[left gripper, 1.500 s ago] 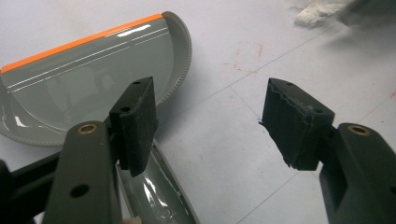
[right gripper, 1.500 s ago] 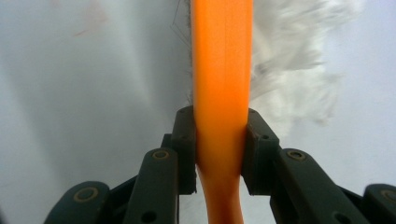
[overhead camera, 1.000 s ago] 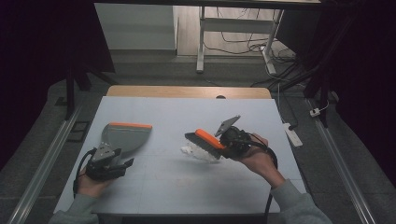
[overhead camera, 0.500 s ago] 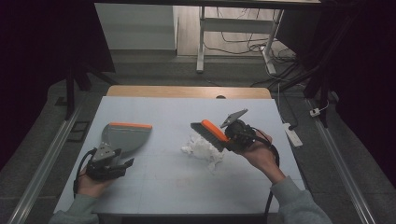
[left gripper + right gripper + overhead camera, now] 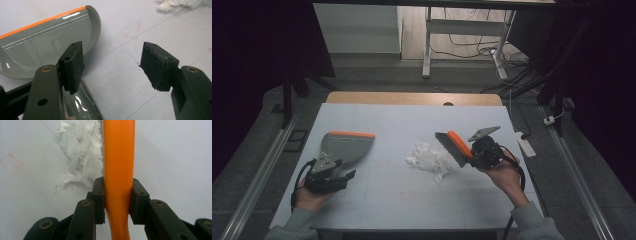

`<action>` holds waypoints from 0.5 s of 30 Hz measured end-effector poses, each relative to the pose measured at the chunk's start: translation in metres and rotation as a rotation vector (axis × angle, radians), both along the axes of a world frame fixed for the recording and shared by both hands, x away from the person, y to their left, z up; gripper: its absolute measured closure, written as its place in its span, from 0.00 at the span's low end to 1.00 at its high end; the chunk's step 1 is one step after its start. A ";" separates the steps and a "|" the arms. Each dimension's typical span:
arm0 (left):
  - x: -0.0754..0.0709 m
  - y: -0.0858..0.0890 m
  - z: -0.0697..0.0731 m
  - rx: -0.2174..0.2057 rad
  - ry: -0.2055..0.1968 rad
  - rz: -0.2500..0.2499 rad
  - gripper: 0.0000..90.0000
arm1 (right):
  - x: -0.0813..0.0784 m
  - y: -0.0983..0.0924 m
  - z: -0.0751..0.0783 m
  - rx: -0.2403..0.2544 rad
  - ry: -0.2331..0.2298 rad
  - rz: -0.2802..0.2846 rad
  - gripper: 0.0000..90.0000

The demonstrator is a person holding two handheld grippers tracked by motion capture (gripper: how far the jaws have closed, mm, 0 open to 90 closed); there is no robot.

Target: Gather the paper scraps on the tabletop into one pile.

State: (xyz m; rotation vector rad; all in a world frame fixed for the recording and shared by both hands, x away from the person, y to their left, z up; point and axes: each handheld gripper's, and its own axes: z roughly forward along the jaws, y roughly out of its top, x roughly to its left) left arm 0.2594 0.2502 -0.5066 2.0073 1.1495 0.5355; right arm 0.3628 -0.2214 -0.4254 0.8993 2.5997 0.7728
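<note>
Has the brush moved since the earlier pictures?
Yes. The brush went right, from over the white paper scraps to their right edge.

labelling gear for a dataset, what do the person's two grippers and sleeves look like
Both the left gripper and right gripper are black, with two jaws ending in ridged dark pads, brass-coloured pivot pins, a grey three-cornered plate on top and a trailing black cable. The sleeves are grey.

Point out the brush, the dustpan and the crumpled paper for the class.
brush point(image 5: 455, 146), high view, on its orange back.
dustpan point(image 5: 346, 146), high view, on its grey scoop.
crumpled paper point(image 5: 429, 159), high view, on the white heap's middle.
</note>
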 end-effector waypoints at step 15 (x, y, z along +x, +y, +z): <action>-0.001 -0.003 0.000 0.005 0.000 -0.006 0.40 | -0.023 -0.046 -0.027 0.078 -0.019 -0.102 0.78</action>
